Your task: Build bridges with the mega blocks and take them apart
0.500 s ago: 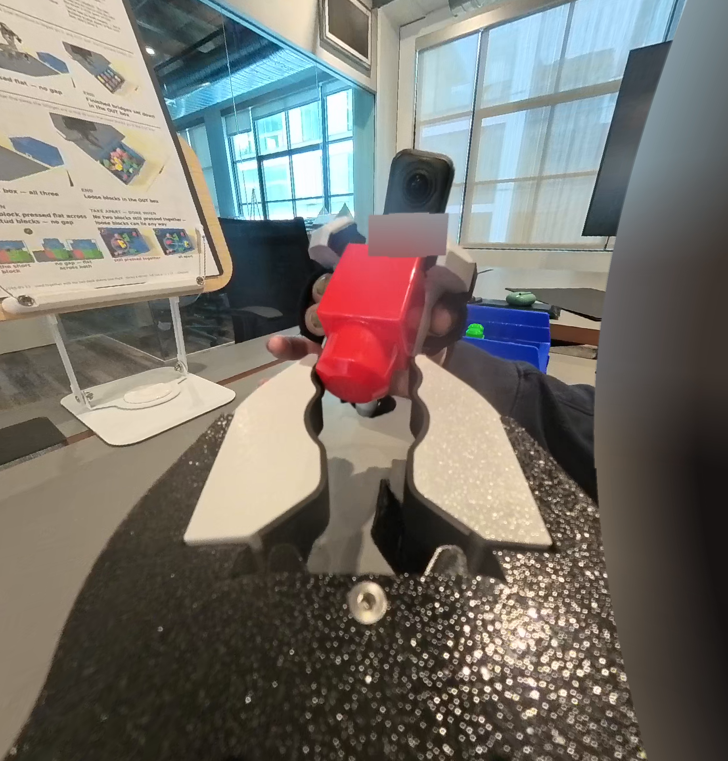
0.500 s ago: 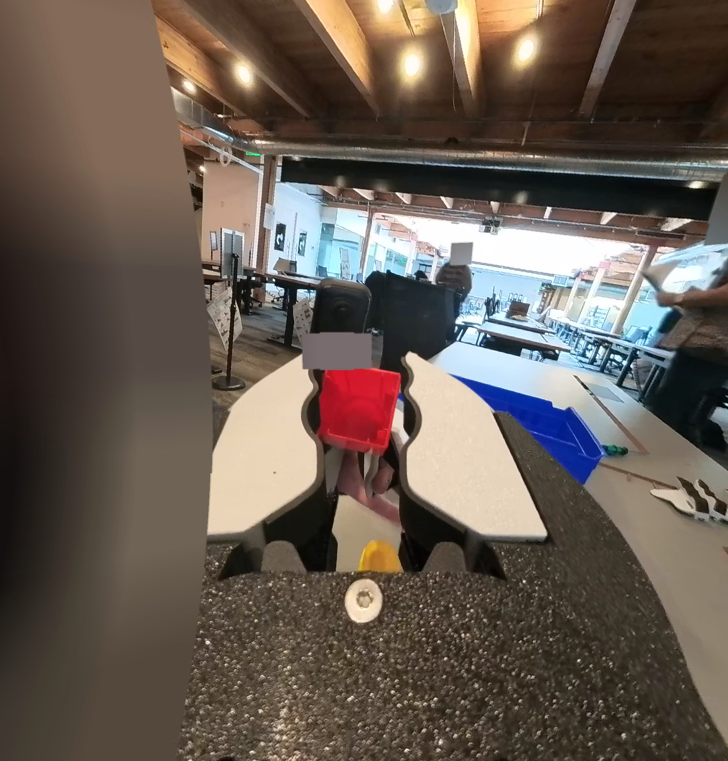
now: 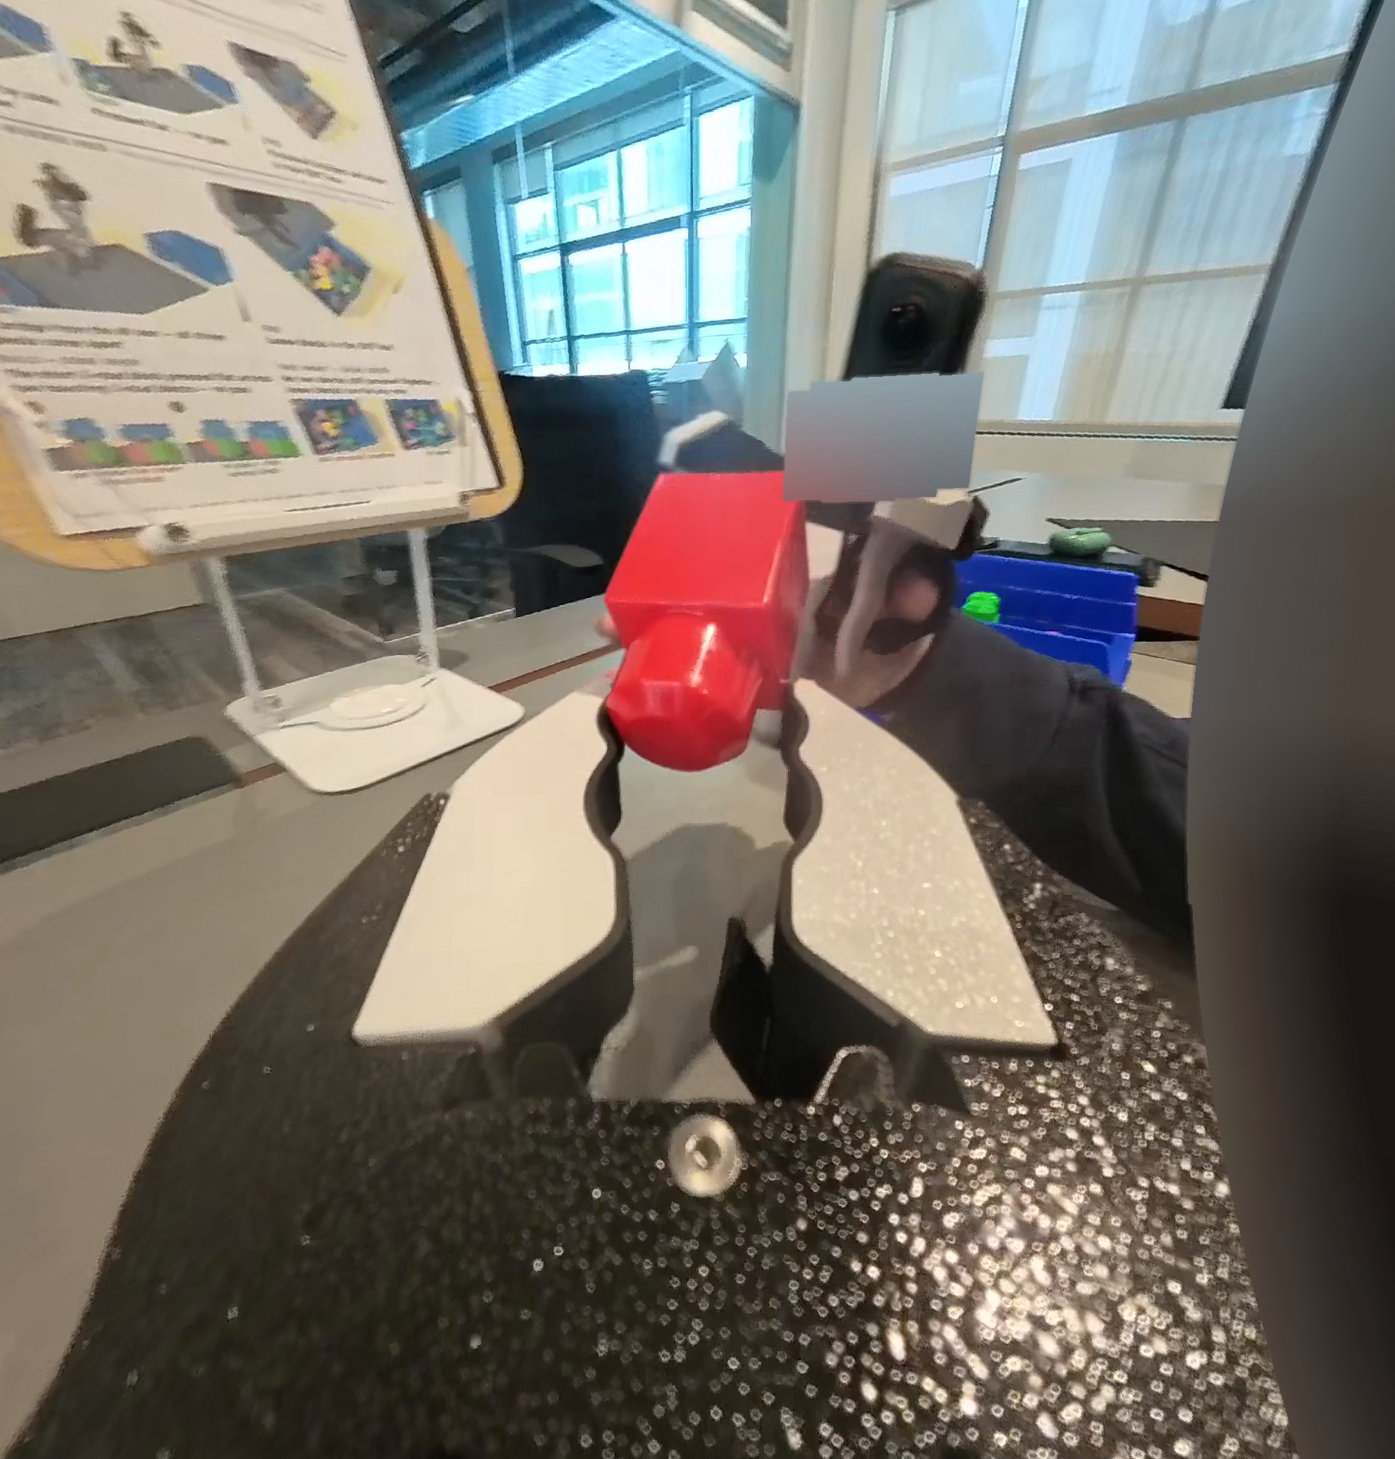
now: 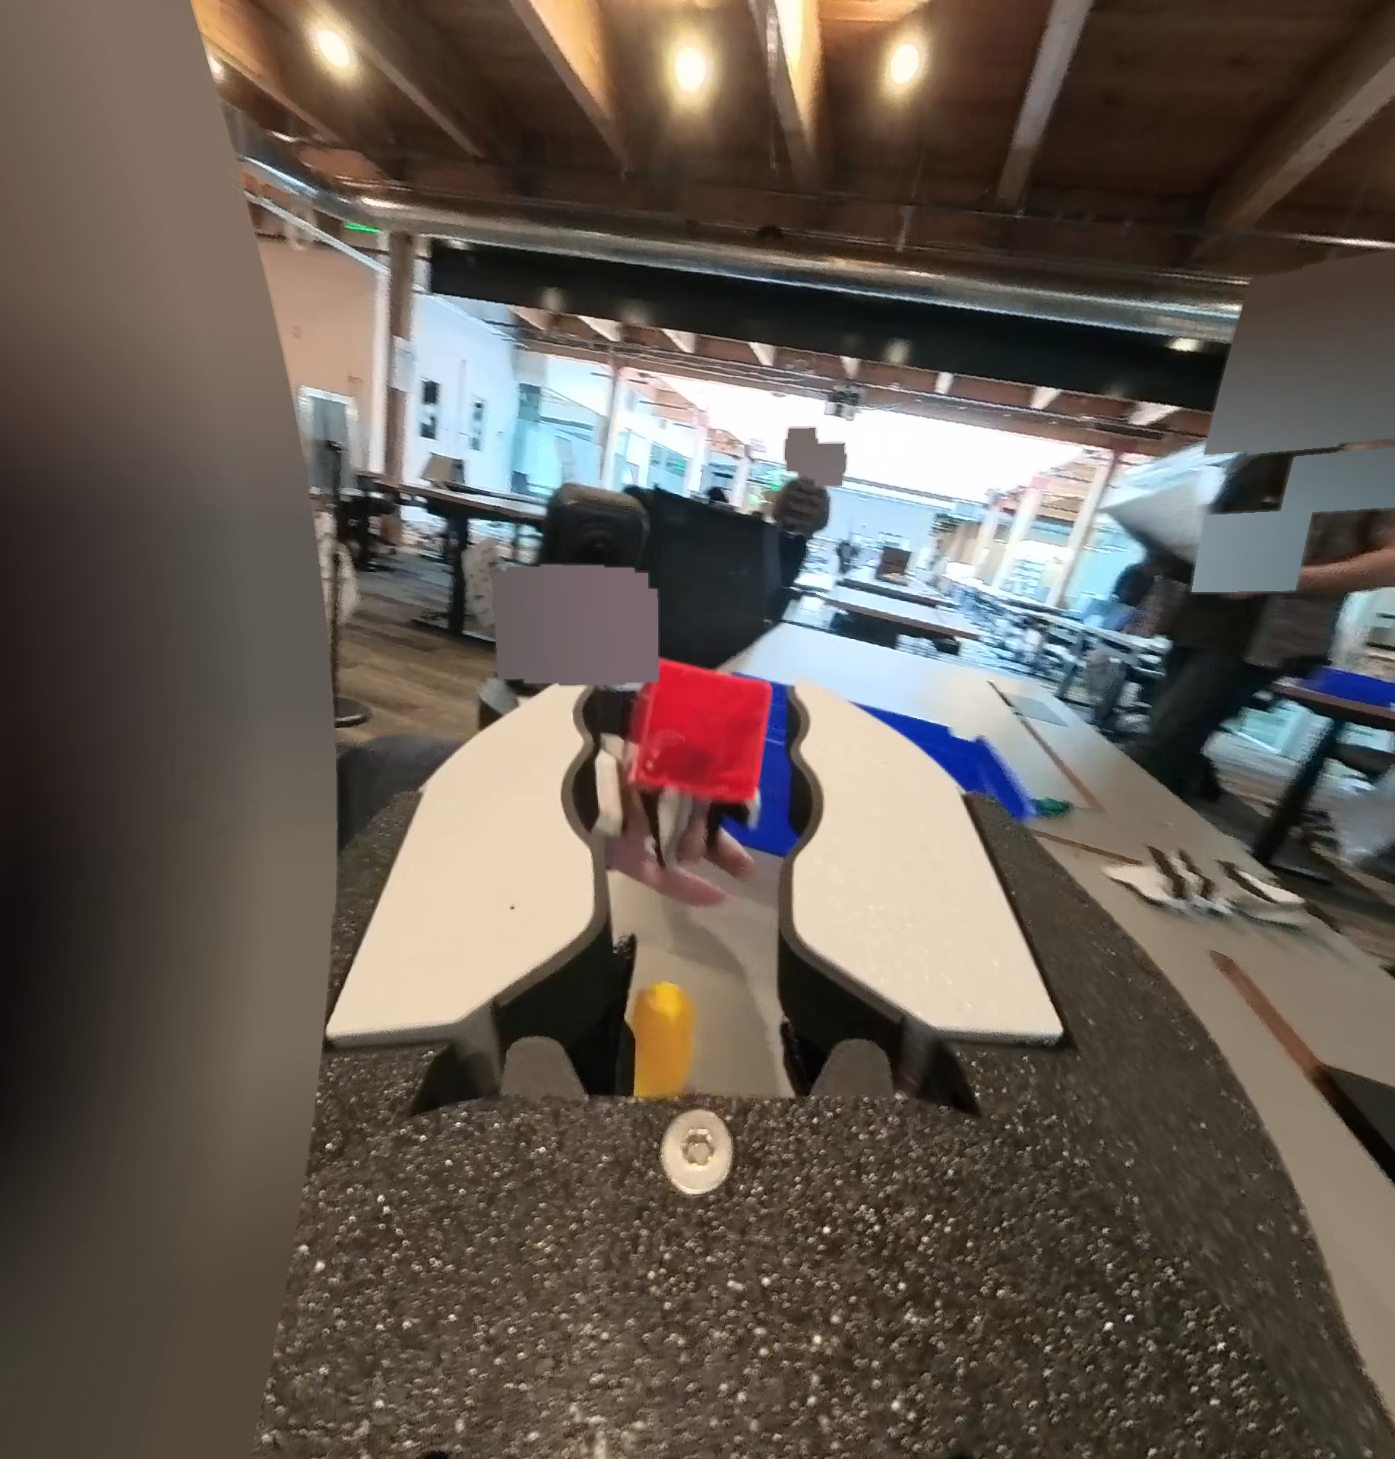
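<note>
grey table [image 3: 110,947] | red block [image 3: 710,600] midair betw both tongs | L gripper [image 3: 698,730] & R gripper [image 4: 690,730] jaws apart, grip unclear

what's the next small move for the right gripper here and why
Probably back the right gripper straight away from the red block. Its jaws stand apart, with gaps on both sides of the block, while the left gripper seems to pinch the stud.

Right gripper [image 4: 690,746] open, red block [image 4: 698,738] beyond
</note>
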Action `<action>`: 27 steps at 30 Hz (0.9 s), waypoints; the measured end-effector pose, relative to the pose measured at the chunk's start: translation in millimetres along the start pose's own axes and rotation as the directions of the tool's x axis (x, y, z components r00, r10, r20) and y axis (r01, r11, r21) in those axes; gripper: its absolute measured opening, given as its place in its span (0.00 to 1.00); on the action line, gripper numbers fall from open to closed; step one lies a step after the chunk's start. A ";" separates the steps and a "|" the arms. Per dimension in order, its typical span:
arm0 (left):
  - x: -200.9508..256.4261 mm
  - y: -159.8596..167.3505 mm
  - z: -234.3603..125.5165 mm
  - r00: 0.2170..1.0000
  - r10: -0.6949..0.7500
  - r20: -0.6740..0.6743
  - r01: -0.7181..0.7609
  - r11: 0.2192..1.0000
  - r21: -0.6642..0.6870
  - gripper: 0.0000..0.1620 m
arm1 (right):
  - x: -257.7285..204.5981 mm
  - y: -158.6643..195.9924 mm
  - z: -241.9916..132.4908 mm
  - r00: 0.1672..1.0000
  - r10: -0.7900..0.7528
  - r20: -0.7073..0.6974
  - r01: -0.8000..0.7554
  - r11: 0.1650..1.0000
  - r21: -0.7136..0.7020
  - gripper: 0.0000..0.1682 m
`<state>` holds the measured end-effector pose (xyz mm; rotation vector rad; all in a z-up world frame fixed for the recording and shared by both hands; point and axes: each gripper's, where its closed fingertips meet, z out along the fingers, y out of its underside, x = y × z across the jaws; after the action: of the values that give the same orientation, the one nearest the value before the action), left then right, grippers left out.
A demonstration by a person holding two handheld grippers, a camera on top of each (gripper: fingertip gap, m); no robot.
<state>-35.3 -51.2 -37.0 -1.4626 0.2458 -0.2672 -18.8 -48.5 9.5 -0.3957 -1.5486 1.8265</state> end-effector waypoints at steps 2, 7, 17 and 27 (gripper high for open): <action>-6.0 -1.4 -3.9 1.000 0.008 0.023 -0.008 1.000 -0.015 0.23 | 7.2 2.2 -5.4 0.999 -0.022 -0.050 0.021 0.999 -0.031 0.29; -15.9 -0.8 -9.1 0.995 0.066 0.074 -0.060 0.996 -0.072 0.23 | 19.8 6.9 -16.1 0.988 -0.072 -0.140 0.058 0.993 -0.105 0.34; -12.4 10.9 -4.1 0.991 0.113 0.066 -0.103 0.985 -0.139 0.23 | 26.2 11.2 -18.6 0.981 -0.079 -0.174 0.057 0.990 -0.128 0.38; -11.4 18.8 0.2 0.989 0.142 0.051 -0.129 0.971 -0.200 0.23 | 29.8 9.1 -23.1 0.977 -0.078 -0.197 0.055 0.991 -0.120 0.38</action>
<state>-45.4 -45.6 -55.6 -1.6388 0.3254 -0.0856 -28.2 -11.8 1.4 -0.5576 -1.5106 1.5996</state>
